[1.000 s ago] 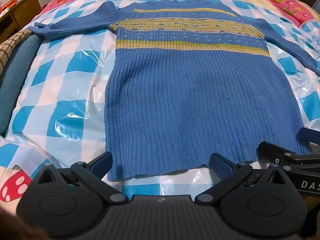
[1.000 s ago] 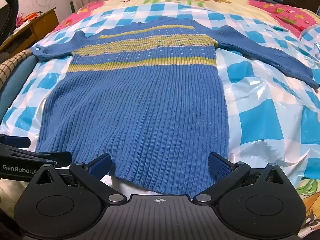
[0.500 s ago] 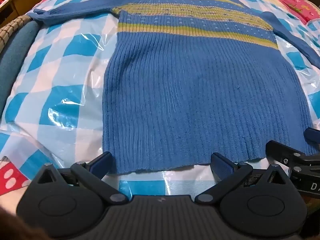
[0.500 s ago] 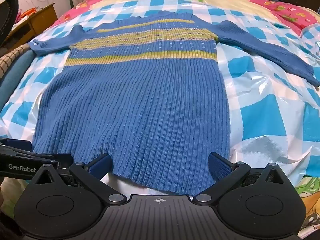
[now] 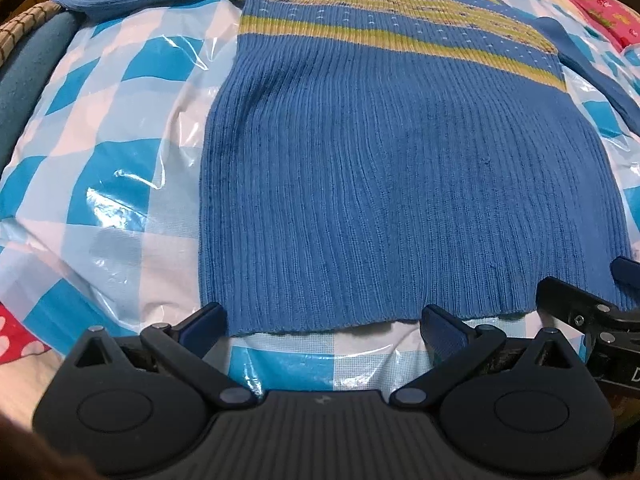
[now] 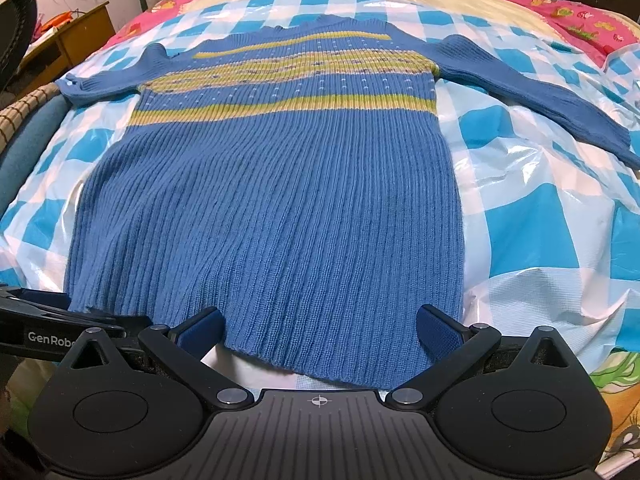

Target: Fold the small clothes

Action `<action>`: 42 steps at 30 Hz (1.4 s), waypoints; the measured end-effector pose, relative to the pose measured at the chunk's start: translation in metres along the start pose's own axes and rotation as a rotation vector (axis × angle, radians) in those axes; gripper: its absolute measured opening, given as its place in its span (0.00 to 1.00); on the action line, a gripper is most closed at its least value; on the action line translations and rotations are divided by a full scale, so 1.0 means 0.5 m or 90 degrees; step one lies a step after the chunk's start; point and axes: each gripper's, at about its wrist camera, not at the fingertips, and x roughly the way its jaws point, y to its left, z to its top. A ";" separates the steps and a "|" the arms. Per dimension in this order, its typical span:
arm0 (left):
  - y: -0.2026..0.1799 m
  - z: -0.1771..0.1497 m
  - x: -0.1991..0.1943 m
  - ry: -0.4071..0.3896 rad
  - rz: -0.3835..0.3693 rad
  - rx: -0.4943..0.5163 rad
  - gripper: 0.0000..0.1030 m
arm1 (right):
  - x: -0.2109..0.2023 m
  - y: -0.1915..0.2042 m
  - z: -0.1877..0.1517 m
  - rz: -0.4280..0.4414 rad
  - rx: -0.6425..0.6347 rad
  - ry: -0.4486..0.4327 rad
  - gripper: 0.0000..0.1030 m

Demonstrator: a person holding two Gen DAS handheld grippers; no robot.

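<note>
Two grippers sit at the near edge of a blue sweater [image 6: 272, 200] that lies flat and spread out on a bed. The sweater is knit in ribs, with yellow-green stripes across the chest and both sleeves stretched out to the sides. Its neck points away and its bottom hem is closest to the cameras. Under it is a shiny plastic sheet [image 6: 540, 208] with blue and white checks, and the sheet is crinkled in places. The left gripper [image 5: 324, 322] is at the hem near the sweater's left corner. Its two blue fingers are spread wide apart, one at the corner of the hem and one further along it, and nothing is between them but the edge of the cloth lying flat. The right gripper [image 6: 320, 326] is at the hem near the right corner, and its jaws are also wide apart with the hem lying loose between them. The finger tips look like they are touching the knit, but it is hard to be sure from so close. In each view the other gripper pokes in from the side, low at the hem. A colourful quilt [image 6: 600, 28] with pink patches covers the far part of the bed. A wooden cabinet [image 6: 68, 44] stands at the far left, beside the bed.
</note>
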 end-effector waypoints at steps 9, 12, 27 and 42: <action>0.002 -0.007 0.009 0.001 -0.006 0.000 1.00 | -0.003 0.001 0.001 0.002 0.001 0.000 1.00; 0.006 0.003 0.001 0.007 -0.011 -0.005 1.00 | -0.005 0.000 0.001 0.005 0.002 -0.002 1.00; 0.011 0.003 -0.043 -0.036 0.006 -0.005 1.00 | -0.017 -0.008 0.005 0.021 0.015 -0.018 1.00; 0.002 0.007 -0.053 -0.054 0.017 0.005 1.00 | -0.019 -0.009 0.004 0.024 0.016 -0.020 1.00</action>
